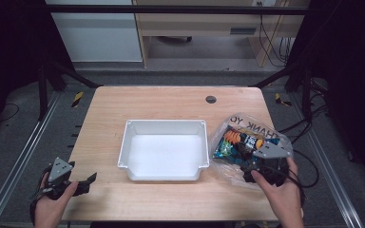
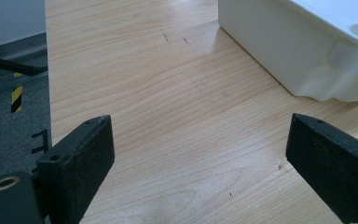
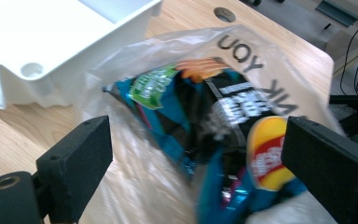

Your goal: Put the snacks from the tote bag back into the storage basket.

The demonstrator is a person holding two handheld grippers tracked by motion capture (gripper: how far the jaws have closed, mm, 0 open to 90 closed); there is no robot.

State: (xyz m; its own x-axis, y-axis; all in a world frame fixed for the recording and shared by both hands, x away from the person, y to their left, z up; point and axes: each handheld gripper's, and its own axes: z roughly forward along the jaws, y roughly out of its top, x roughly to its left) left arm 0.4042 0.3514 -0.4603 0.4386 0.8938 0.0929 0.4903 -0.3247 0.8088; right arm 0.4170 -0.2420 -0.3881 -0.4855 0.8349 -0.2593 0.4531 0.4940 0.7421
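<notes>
Our right gripper is the near one here. Its jaws are wide apart, and right between them, just in front, lies the snack packet inside the clear plastic bag. The packet's long side seems to run away from us and a bit to the left, toward the white tray. The tray sits just past the bag on that left side, and we see nothing in it.

Our left gripper has its jaws wide apart too, holding nothing, over bare wood. The tray is ahead of it to the right, and the bag is far beyond that. We think the right hand should grab.
</notes>
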